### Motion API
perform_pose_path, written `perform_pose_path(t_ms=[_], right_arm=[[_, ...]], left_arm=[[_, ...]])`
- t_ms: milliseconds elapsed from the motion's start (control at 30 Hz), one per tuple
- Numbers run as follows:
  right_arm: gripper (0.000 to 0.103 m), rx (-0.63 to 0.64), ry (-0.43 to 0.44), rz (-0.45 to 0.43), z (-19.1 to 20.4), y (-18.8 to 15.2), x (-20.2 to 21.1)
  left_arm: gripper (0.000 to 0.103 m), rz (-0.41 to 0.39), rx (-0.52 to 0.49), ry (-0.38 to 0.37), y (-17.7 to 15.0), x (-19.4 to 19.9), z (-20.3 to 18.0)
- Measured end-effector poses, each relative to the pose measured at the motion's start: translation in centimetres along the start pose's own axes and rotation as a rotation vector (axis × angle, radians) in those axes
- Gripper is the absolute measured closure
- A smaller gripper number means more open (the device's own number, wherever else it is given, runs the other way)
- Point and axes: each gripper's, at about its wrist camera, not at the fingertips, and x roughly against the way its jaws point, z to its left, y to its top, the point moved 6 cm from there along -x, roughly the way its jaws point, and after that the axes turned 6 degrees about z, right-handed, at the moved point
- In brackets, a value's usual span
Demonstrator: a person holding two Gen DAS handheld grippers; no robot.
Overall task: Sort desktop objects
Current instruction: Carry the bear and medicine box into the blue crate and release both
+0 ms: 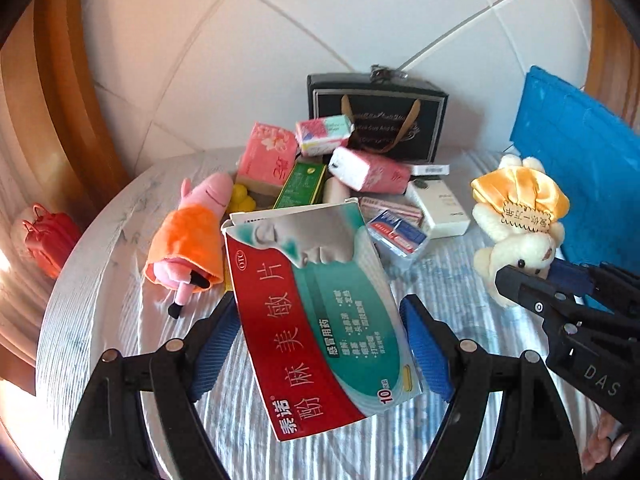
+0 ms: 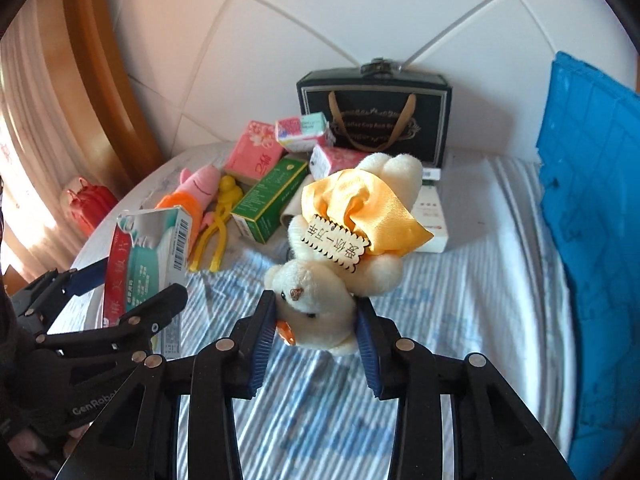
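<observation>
Both grippers were loaded, presumably for sorting: left gripper [image 1: 320, 344] clamped the medicine box [image 1: 316, 316] at frame centre, right gripper [image 2: 316, 332] pinched the plush bear [image 2: 320, 308] head-down, clear of the pile [image 2: 272, 196] upper centre.

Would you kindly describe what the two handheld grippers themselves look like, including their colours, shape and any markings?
Both are matte black plastic with linkage arms joined by round silver pins. The left gripper and the right gripper each carry ribbed blue pads on their fingers. White lettering marks the bodies: "DAS" on the right one, "GenRobo" on the left. A dark sleeve shows behind the left one.
</observation>
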Motion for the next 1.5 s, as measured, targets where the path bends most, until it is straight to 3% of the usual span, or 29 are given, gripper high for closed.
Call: perform_pose_path(t_ms=[367,533,767,933,1133,1267,1500], right_arm=[[0.065,-0.016,-0.201,-0.273,-5.1,-1.2,17.4],[0.065,-0.047,-0.303,-0.394,-8.8,-1.0,23.9],[0.065,-0.117,-0.456,-0.47,-17.1,-2.0,30.9],[0.065,-0.189,-0.561,-0.448,-24.1,-3.9,33.6],[0.065,-0.232,-0.641,-0.35,-31.1,-6.2,33.5],[0.065,-0.246,-0.666,-0.301,-34.7,-7.7,33.1],[0.065,-0.26,-0.689,-0.255,-37.6,-8.7,32.4]], left_arm=[[0.023,-0.214,-0.156,-0.115,1.3,11.6,-10.4],[0.023,-0.26,-0.186,-0.196,3.0,14.7,-15.4],[0.023,-0.304,-0.256,-0.317,6.0,18.1,-24.5],[0.023,-0.325,-0.327,-0.374,7.1,20.1,-32.4],[0.023,-0.24,-0.4,-0.434,6.5,19.6,-40.6],[0.023,-0.17,-0.436,-0.452,5.7,18.1,-43.8],[0.023,-0.15,-0.496,-0.481,4.4,17.7,-46.3]])
